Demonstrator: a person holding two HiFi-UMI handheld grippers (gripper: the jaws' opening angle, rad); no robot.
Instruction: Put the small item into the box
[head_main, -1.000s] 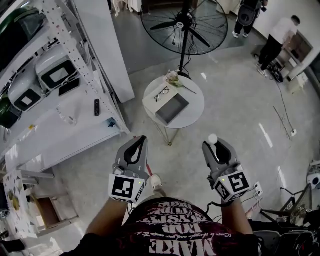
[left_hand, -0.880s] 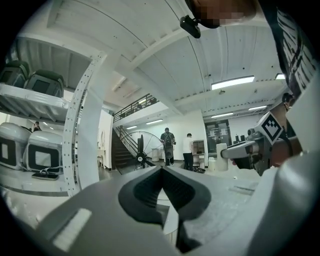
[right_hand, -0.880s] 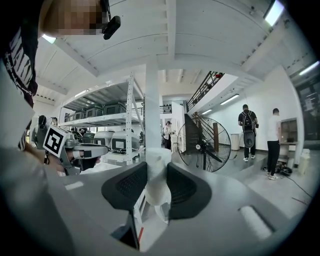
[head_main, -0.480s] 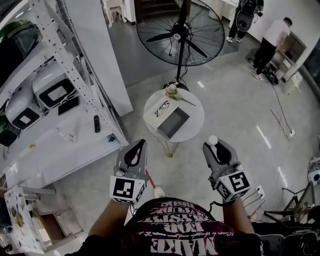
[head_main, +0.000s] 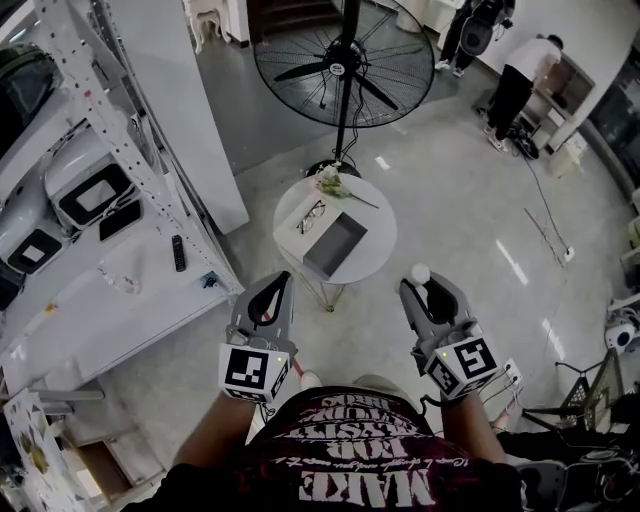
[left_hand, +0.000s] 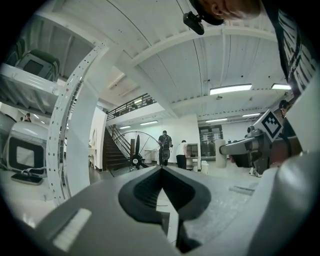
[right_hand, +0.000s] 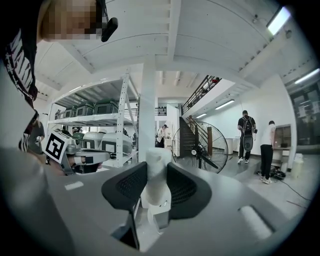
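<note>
An open grey box (head_main: 334, 245) lies on a small round white table (head_main: 381, 219) ahead of me. My right gripper (head_main: 421, 287) is shut on a small white item (head_main: 420, 273), whose rounded top sticks out past the jaw tips. In the right gripper view the white item (right_hand: 155, 179) stands upright between the dark pads (right_hand: 127, 187). My left gripper (head_main: 279, 281) is shut with nothing in it; its jaws meet at the tip (left_hand: 161, 168). Both grippers hover over the floor, short of the table.
Glasses (head_main: 311, 214) and a small flower sprig (head_main: 331, 183) also lie on the table. A large standing fan (head_main: 342, 62) is behind it. White shelving (head_main: 110, 215) with appliances runs along the left. Two people (head_main: 516, 78) stand at the far right, cables on the floor near them.
The table and box have slid lower in the head view and more of the fan shows. Both grippers keep their pose, and the right one still holds the white item.
</note>
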